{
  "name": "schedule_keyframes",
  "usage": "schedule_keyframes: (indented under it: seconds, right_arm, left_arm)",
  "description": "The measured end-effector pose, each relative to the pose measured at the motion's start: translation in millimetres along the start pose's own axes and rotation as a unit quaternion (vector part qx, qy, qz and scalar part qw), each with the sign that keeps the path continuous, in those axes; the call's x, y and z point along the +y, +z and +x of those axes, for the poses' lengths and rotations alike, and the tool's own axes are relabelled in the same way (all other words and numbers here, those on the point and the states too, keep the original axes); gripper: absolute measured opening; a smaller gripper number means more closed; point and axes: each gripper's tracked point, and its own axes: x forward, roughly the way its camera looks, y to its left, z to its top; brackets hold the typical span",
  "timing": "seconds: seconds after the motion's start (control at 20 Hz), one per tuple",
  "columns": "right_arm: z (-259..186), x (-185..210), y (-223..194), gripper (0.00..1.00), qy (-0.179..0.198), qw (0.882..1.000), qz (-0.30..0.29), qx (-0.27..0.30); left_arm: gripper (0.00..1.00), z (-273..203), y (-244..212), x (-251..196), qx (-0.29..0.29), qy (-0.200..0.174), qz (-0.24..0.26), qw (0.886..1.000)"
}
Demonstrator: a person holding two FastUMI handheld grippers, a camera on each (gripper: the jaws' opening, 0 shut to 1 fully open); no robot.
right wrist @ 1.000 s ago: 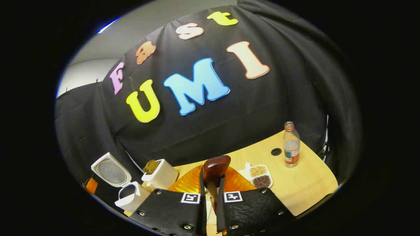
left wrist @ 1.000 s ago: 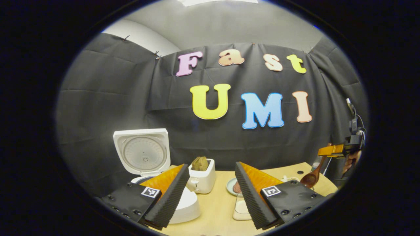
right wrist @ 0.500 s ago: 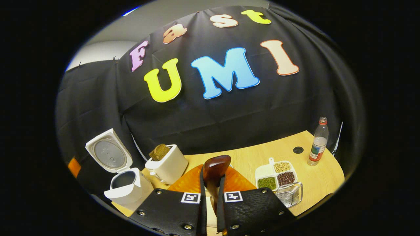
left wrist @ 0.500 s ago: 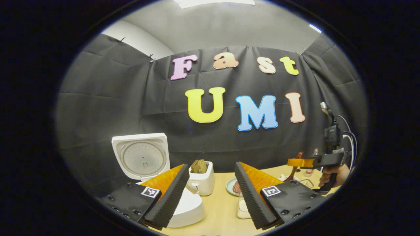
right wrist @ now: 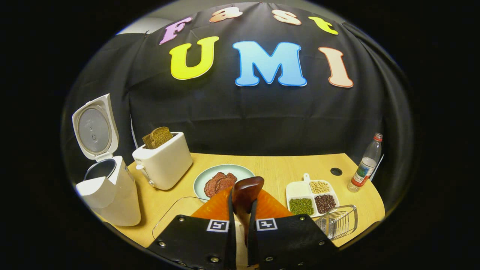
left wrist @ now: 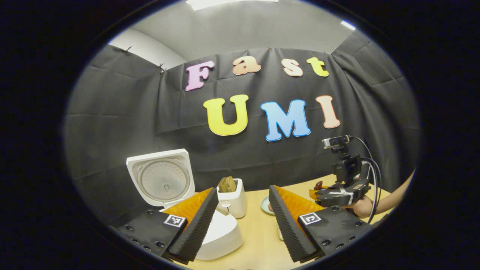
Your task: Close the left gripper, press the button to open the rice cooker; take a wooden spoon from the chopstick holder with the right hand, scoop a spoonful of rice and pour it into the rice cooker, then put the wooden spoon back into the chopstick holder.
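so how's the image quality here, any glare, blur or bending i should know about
Left gripper view: sharp, with a bright ceiling light at the top but no washout; the fisheye bows the wall's top edge. Right gripper view: evenly lit and crisp, though the table edge curves and the rice cooker leans outward near the rim; the wooden spoon bowl shows a soft sheen, and the close hand-held gripper looks oversized.

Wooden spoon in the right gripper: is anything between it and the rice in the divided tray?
Nothing visible blocks it. The right gripper is shut on the wooden spoon, and the divided tray lies just to its right on bare table. The wire holder sits nearer the camera, off the path.
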Motion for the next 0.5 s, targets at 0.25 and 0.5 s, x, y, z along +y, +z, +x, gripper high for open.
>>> schedule_keyframes:
  seconds: [0.25, 0.5]
  right_arm:
    - [-3, 46, -20, 0.12, 0.045, 0.997, 0.054, 0.030]
    - [-6, 59, -28, 0.12, 0.102, 0.971, 0.204, 0.075]
  left_arm:
    - [0.91, -5, -16, 20, 0.017, 0.017, 0.004, 1.000]
    - [0.91, -7, -19, 27, 0.022, 0.030, -0.005, 0.999]
